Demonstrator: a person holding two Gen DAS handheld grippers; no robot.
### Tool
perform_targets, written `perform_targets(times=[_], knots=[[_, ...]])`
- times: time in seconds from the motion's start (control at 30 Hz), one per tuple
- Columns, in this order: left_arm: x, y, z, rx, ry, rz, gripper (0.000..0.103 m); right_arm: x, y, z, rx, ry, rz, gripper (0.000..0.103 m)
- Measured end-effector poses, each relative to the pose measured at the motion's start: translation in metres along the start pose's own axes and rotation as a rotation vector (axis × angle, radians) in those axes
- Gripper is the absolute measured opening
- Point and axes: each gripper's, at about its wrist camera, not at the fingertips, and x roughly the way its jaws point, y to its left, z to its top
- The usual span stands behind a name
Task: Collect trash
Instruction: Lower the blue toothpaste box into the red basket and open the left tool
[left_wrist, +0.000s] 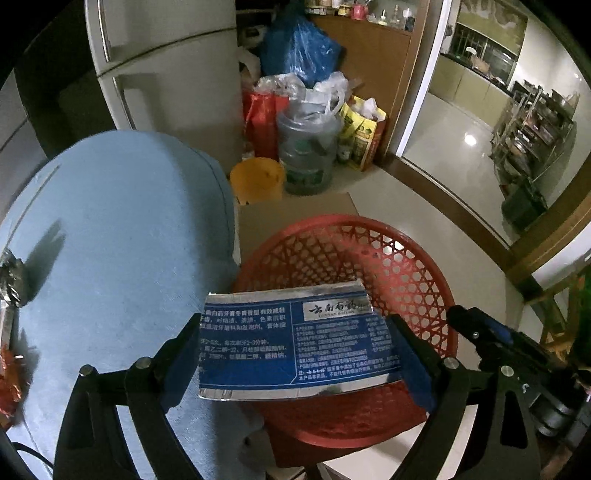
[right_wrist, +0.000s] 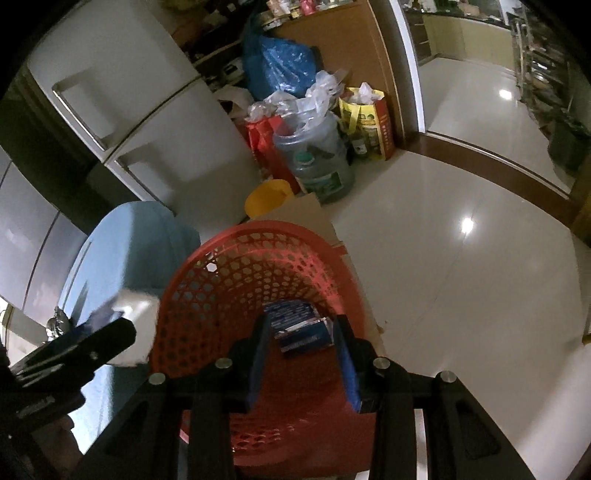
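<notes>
In the left wrist view my left gripper (left_wrist: 295, 347) is shut on a flattened blue toothpaste box (left_wrist: 295, 339) with silver edges, held over the near rim of the red mesh basket (left_wrist: 399, 258). In the right wrist view my right gripper (right_wrist: 301, 332) hangs over the red basket (right_wrist: 221, 295), jaws apart and holding nothing. A blue box (right_wrist: 295, 325) lies in the basket bottom below it. The left gripper and its box show blurred at the left of the right wrist view (right_wrist: 110, 325). The right gripper shows at the right edge of the left wrist view (left_wrist: 495, 332).
A table with a light blue cloth (left_wrist: 110, 240) stands left of the basket, with foil and orange wrappers (left_wrist: 9, 295) at its left edge. Behind are a fridge (left_wrist: 166, 74), a yellow bucket (left_wrist: 258, 179), a water jug (left_wrist: 308, 155), bags (left_wrist: 303, 51) and cardboard (left_wrist: 306, 210) on the tiled floor.
</notes>
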Motion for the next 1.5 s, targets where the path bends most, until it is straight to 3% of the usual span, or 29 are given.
perform_targets(times=[0.37, 0.43, 0.57, 0.73, 1.03, 1.3, 1.5], knots=[[-0.02, 0.036, -0.002, -0.15, -0.037, -0.101, 0.094, -0.004, 0.014, -0.009, -0.023, 0.005, 0.025, 0.039], [-0.021, 0.031, -0.001, -0.138, -0.052, -0.128, 0.094, -0.006, 0.014, -0.01, -0.021, 0.001, 0.029, 0.039], [-0.01, 0.02, 0.001, -0.115, -0.006, -0.178, 0.094, -0.01, 0.008, -0.011, -0.008, -0.007, 0.015, 0.039], [0.004, 0.021, 0.002, -0.156, 0.018, -0.215, 0.098, -0.014, -0.005, -0.008, 0.007, -0.013, -0.006, 0.039], [0.001, 0.02, 0.006, -0.131, -0.003, -0.231, 0.1, -0.011, -0.007, -0.005, 0.012, -0.019, -0.009, 0.039], [-0.04, 0.043, -0.011, -0.12, -0.098, -0.134, 0.1, -0.005, 0.006, -0.009, -0.013, 0.001, 0.014, 0.039], [-0.085, 0.1, -0.051, -0.224, -0.165, -0.045, 0.1, 0.001, 0.04, -0.019, -0.091, 0.037, 0.049, 0.039]])
